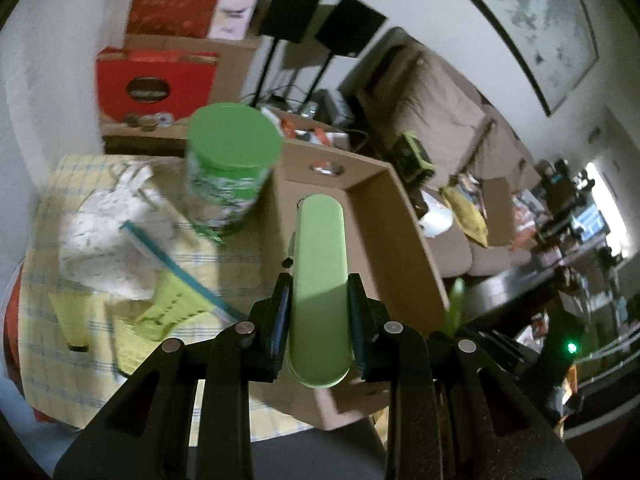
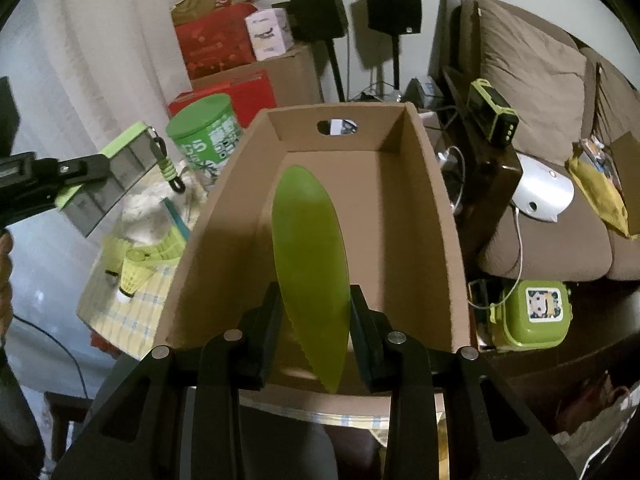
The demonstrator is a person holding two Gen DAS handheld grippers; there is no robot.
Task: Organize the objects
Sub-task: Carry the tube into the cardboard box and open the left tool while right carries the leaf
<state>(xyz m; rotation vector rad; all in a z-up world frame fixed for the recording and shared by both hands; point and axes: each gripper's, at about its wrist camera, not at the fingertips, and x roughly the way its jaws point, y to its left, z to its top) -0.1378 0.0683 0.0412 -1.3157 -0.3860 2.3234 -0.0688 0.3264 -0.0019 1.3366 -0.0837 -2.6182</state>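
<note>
Clearly both loads are light, stiff plastic: left gripper (image 1: 319, 312) clamps a green case (image 1: 318, 280) mid-body, right gripper (image 2: 315, 312) pinches a serrated green knife blade (image 2: 310, 264), slippery, above the cardboard box (image 2: 436, 208).

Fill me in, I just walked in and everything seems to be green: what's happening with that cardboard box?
A person is sorting green items with two hand-held grippers. The left hand-held gripper is clamped on a light green case, held above the table beside the cardboard box. The right hand-held gripper grips a green plastic knife over the open box, which looks empty. A green-lidded canister and a shuttlecock sit on the checked cloth.
</note>
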